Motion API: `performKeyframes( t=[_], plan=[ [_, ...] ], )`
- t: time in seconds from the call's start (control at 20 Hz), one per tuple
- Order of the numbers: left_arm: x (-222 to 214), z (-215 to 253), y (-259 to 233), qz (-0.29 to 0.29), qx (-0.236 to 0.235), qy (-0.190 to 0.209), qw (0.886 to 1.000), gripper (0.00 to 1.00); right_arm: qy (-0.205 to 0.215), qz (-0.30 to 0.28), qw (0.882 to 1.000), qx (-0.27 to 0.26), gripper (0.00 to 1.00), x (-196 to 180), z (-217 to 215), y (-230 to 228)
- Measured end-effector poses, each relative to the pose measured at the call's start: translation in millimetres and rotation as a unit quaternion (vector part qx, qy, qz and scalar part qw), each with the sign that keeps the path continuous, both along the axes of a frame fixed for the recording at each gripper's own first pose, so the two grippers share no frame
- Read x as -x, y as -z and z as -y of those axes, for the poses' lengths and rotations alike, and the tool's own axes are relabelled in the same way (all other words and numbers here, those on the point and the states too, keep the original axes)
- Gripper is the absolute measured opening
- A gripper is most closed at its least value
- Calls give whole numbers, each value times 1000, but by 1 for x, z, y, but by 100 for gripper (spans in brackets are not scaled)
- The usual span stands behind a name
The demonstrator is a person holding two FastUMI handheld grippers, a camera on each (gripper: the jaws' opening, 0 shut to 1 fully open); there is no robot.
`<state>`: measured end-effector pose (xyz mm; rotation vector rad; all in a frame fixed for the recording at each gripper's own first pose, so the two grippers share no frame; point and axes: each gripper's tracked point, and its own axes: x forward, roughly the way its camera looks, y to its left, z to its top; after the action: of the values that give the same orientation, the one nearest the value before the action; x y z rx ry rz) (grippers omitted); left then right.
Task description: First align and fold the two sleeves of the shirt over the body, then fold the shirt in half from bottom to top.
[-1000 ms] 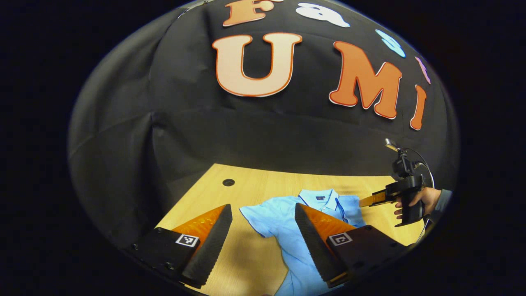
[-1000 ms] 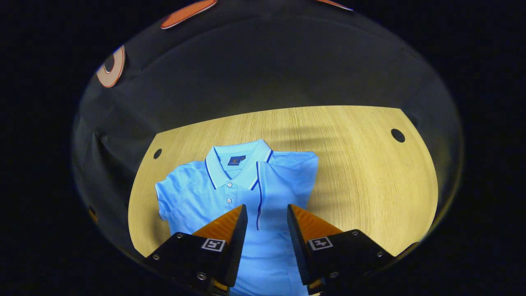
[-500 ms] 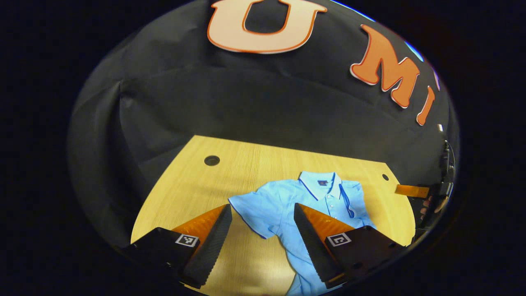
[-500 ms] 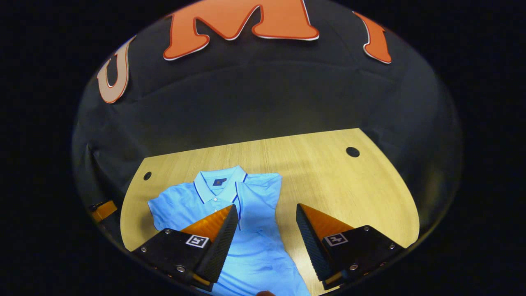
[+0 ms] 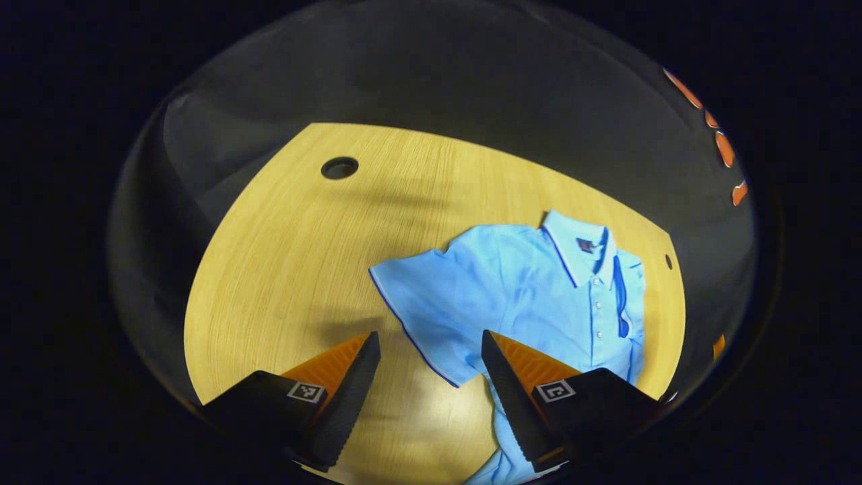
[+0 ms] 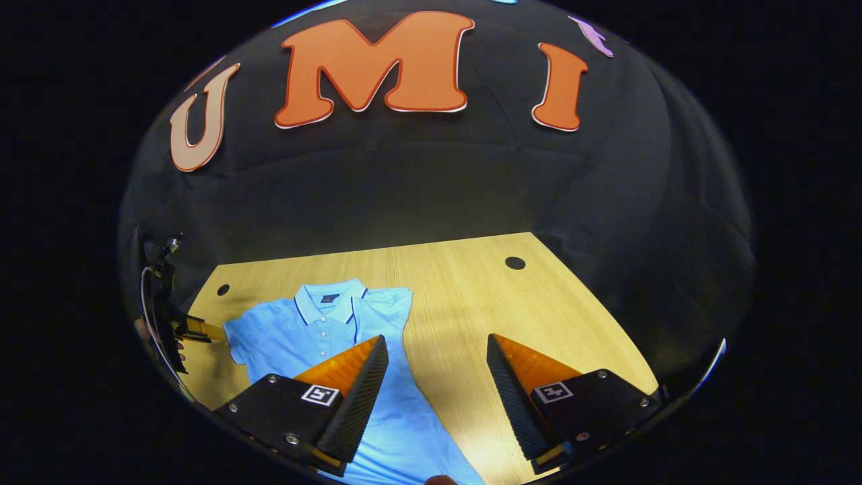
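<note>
My left gripper (image 5: 427, 367) is open, just above the unfolded sleeve (image 5: 417, 303); right gripper (image 6: 438, 370) also open, empty. Shirt (image 6: 323, 330) lies flat on table (image 5: 283, 229). Risk: I pinch only the hem, so sleeve twists and fold goes crooked.

A light blue polo shirt (image 5: 532, 296) lies flat, face up (buttons showing), on the wooden bench (image 5: 283, 249); one sleeve (image 6: 380, 306) is folded over its body, the other sleeve (image 5: 411, 296) spread out.

L gripper (image 5: 427, 367) fingers wide apart, empty; R gripper (image 6: 438, 370) same, raised, nothing between.
</note>
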<state>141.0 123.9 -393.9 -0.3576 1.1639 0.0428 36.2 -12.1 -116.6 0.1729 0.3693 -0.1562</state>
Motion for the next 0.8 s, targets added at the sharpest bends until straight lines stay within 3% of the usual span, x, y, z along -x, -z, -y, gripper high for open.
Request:
performKeyframes(
  t=[0.3, 0.5, 0.7, 0.8],
  plan=[
    [-6, -3, 36, -60, -49, 8, 997, 97, 19, -18, 1000, -3, 89, 39, 15, 23],
    [-22, 3, 34, -55, -69, 30, 996, 90, 35, -23, 999, -9, 91, 61, 23, 31],
    [-31, 22, 33, -34, -47, 20, 998, 19, 54, -20, 998, -9, 91, 77, 30, 34],
    [-35, 35, 26, -15, -13, 24, 1000, 10, 62, -24, 998, -11, 91, 85, 35, 39]
  ],
)
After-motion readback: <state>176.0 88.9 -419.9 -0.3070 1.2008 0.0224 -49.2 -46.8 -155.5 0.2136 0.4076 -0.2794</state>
